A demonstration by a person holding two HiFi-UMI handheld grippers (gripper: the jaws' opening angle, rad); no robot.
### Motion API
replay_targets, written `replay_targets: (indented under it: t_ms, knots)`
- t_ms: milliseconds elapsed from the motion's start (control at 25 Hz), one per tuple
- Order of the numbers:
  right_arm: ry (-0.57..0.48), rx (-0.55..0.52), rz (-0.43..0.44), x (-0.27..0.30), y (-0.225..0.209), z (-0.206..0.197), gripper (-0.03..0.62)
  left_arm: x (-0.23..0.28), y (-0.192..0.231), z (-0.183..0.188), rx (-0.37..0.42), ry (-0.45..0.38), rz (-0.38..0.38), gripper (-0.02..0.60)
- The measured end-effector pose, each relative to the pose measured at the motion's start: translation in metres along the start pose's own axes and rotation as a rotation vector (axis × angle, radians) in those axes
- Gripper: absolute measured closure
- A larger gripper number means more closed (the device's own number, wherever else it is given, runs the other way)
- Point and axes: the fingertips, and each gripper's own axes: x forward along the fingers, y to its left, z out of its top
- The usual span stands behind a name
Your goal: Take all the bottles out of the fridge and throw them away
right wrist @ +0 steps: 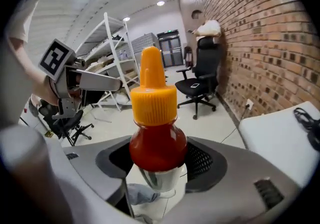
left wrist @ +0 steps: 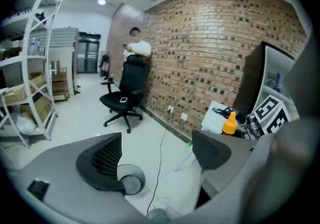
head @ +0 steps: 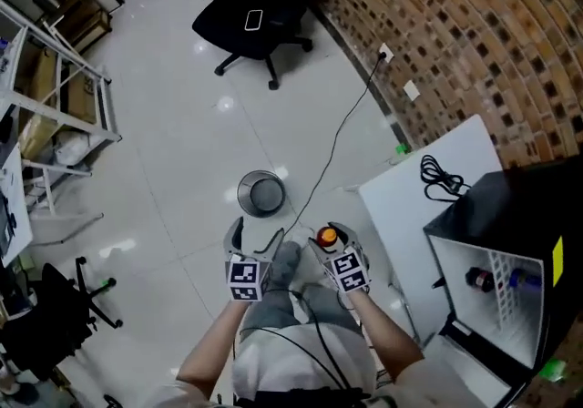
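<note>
My right gripper (right wrist: 159, 162) is shut on a red sauce bottle (right wrist: 157, 140) with an orange cap, held upright. In the head view this bottle (head: 325, 237) hangs just right of a round metal bin (head: 261, 193) on the floor. My left gripper (left wrist: 160, 164) is open with nothing between its fingers, and the bin (left wrist: 131, 184) shows beyond them. In the head view the left gripper (head: 254, 239) sits beside the right gripper (head: 330, 240). At the right stands the black fridge (head: 524, 206) with its door open. Two bottles (head: 480, 280) lie on its white shelf.
A white table (head: 410, 201) with a coiled black cable stands against the brick wall. A cord runs across the floor from a wall socket (head: 385, 54). A black office chair (head: 250, 24) is farther off, and white shelving (head: 55, 87) is at the left.
</note>
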Motion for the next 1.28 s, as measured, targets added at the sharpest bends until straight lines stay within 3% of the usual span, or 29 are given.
replay_targets:
  t_ms: [240,320,480,640,1000,1280]
  knots:
    - [0.156,0.020,0.114,0.162,0.013,-0.055,0.296,0.017,0.089,-0.103,-0.149,0.139,0.154,0.160]
    - [0.187,0.020,0.115,0.214,0.013,-0.077,0.296,0.023,0.112,-0.136,-0.206,0.164,0.191,0.160]
    - [0.249,0.053,0.091,0.313,-0.003,-0.130,0.296,0.051,0.136,-0.187,-0.253,0.183,0.210,0.160]
    - [0.338,-0.034,0.119,0.392,0.001,-0.173,0.296,0.073,0.153,-0.215,-0.257,0.188,0.200,0.160]
    - [0.466,-0.136,0.224,0.459,0.028,-0.237,0.287,0.080,0.180,-0.260,-0.314,0.232,0.224,0.160]
    - [0.407,-0.125,0.275,0.456,0.042,-0.212,0.286,0.081,0.179,-0.267,-0.320,0.256,0.226,0.160]
